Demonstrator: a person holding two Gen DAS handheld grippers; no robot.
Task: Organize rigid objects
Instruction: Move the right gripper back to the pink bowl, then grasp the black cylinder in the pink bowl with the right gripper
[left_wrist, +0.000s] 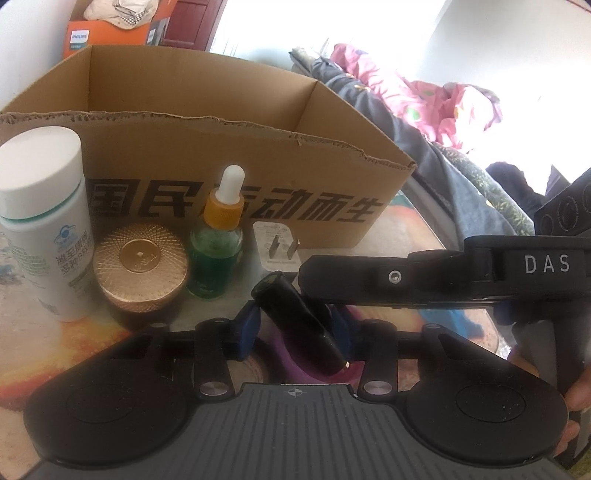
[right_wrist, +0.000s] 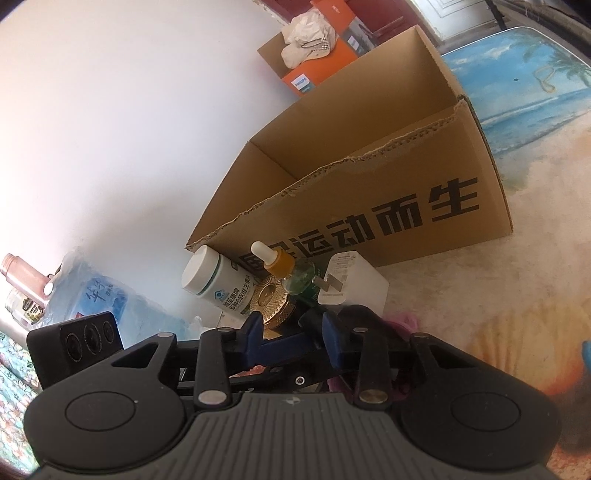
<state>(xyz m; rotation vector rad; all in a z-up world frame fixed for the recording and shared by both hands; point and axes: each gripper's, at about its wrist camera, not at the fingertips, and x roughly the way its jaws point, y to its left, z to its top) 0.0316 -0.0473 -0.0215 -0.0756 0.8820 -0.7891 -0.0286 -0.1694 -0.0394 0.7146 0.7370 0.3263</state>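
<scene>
Left wrist view: a printed tabletop (left_wrist: 406, 236) (fruit pattern) bears a cardboard box (left_wrist: 221, 147); bedding (left_wrist: 424, 96) lies behind. The left gripper (left_wrist: 295, 328) clasps a black tube (left_wrist: 295, 317). Whether the right gripper (right_wrist: 291, 332) grips anything I cannot tell.

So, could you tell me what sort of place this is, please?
Probably a lived-in home room: a heap of pink clothes beside the table, toiletries such as a dropper bottle, and a cardboard box for tidying.
</scene>
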